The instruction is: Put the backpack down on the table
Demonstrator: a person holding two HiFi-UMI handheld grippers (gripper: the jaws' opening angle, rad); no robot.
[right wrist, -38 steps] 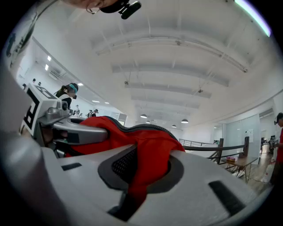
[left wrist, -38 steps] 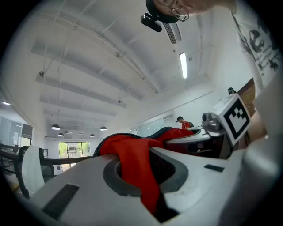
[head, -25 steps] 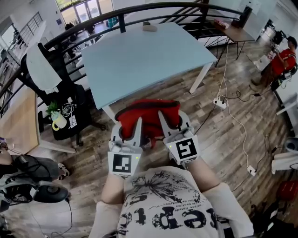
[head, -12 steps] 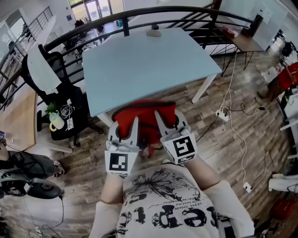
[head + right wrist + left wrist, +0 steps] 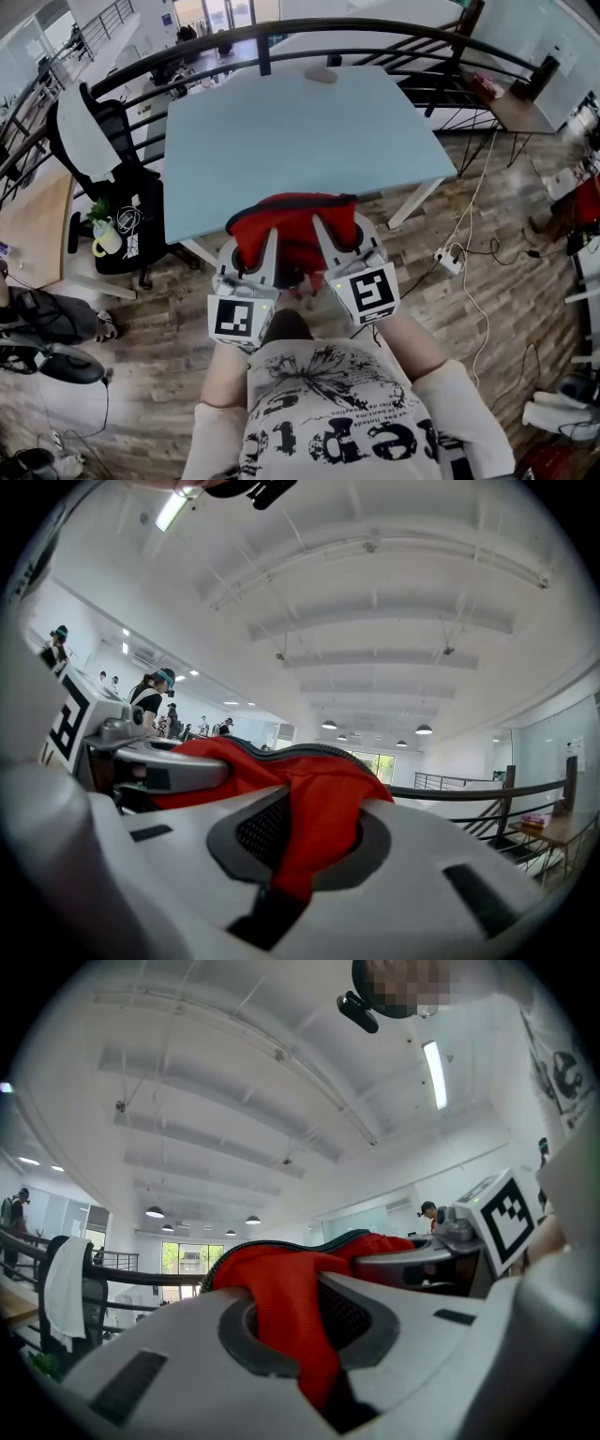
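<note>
Backpack point(image 5: 292, 225) now nearer the table point(image 5: 300, 131) edge, red fabric pinched between the jaws of left tool point(image 5: 269, 248) and right tool point(image 5: 325, 236)

Red backpack point(image 5: 294, 227) (black-trimmed along its top); pale blue table point(image 5: 281, 131).

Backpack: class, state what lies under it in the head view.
The backpack, clamped in the left gripper and right gripper, overlaps the table at its near edge, and the floor. The bag hides whatever is directly beneath.
</note>
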